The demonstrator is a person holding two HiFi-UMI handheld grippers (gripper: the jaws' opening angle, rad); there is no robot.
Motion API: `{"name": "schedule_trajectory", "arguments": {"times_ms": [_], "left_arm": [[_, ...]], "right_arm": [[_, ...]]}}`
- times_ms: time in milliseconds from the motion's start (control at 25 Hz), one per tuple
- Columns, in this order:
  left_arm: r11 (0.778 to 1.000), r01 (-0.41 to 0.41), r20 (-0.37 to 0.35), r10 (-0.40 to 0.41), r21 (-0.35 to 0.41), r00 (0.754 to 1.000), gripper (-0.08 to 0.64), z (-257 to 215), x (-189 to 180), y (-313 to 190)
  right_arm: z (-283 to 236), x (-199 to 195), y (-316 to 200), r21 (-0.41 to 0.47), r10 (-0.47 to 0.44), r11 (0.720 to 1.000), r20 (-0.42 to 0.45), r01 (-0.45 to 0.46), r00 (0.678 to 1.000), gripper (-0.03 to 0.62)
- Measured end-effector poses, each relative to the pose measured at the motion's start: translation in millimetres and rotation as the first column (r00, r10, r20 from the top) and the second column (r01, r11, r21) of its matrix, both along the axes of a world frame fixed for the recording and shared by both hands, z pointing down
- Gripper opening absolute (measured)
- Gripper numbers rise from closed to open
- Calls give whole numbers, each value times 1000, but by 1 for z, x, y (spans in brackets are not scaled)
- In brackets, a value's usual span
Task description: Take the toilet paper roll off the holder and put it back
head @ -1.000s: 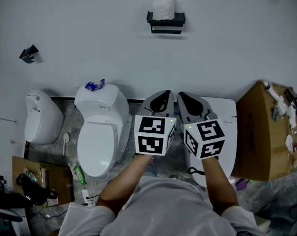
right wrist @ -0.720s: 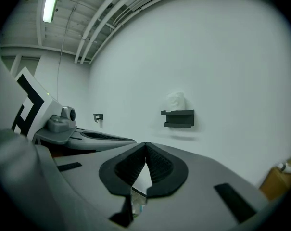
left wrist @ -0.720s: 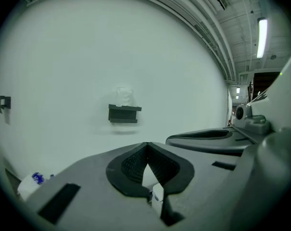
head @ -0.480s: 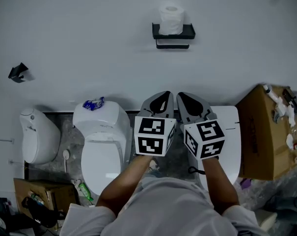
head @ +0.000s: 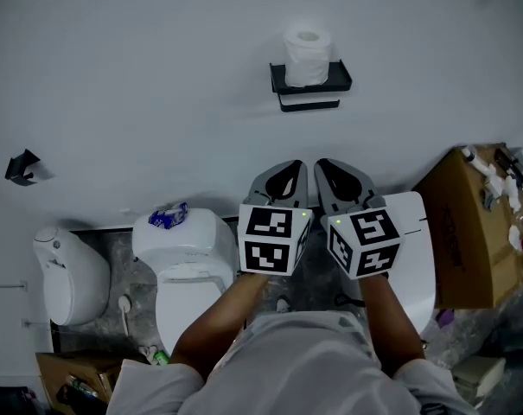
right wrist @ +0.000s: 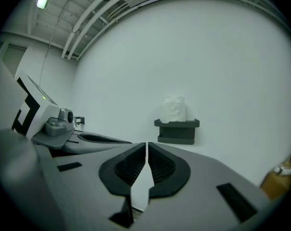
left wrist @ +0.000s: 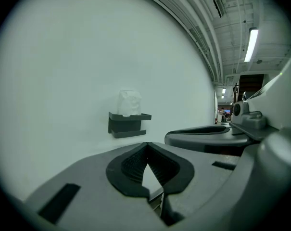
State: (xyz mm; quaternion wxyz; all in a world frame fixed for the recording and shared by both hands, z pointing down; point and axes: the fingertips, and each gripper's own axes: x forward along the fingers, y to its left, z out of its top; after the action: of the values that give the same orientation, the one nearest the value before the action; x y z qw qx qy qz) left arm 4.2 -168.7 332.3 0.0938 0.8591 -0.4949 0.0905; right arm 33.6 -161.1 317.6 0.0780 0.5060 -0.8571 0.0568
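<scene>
A white toilet paper roll point(head: 307, 57) stands upright on a black wall-mounted holder point(head: 311, 85); it also shows in the left gripper view, toilet paper roll point(left wrist: 129, 103) on the holder point(left wrist: 128, 124), and in the right gripper view, toilet paper roll point(right wrist: 174, 109) on the holder point(right wrist: 177, 130). My left gripper point(head: 285, 169) and right gripper point(head: 328, 168) are held side by side well below the holder, pointing at the wall. Both are shut with nothing between the jaws. They are far from the roll.
A white toilet point(head: 188, 271) with a blue item point(head: 166, 217) on its tank stands at lower left, another white fixture point(head: 66, 271) left of it. A cardboard box point(head: 468, 232) with clutter is at right. A small black wall fitting point(head: 21, 168) sits far left.
The view has tilted upward: the holder and roll sit lower and slightly right in the frame, the toilets have slid down. Both grippers stay shut, side by side.
</scene>
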Motion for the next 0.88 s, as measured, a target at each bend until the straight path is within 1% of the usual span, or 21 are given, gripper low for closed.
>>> {"name": "schedule_trajectory", "arguments": {"times_ms": [240,400,600,800,880], "left_arm": [[1000,-21,-19,21,6,1000,3,-5,-13,-25],[999,-34,-28,35,7,999,3,-7,-14,-36],[999,-41,-29,41,3,999,3,-7,-11,-51],[1000,-16,-12,17,19,1000,3,-12,-8,-73],[1000,1,-10,0,27,1000,3,-16,-6,-84]], "right_arm": [[-10,-6,-27,21,41,999,0,-41,999,3],[-17,-3,-41,42,66,997,-3,-66,998,3],[-24,2,-62,59,71,996,-11,-70,997,4],[-37,7,-88,89,59,994,-7,-58,998,5],[-41,10,-99,94,49,994,-3,-48,999,22]]}}
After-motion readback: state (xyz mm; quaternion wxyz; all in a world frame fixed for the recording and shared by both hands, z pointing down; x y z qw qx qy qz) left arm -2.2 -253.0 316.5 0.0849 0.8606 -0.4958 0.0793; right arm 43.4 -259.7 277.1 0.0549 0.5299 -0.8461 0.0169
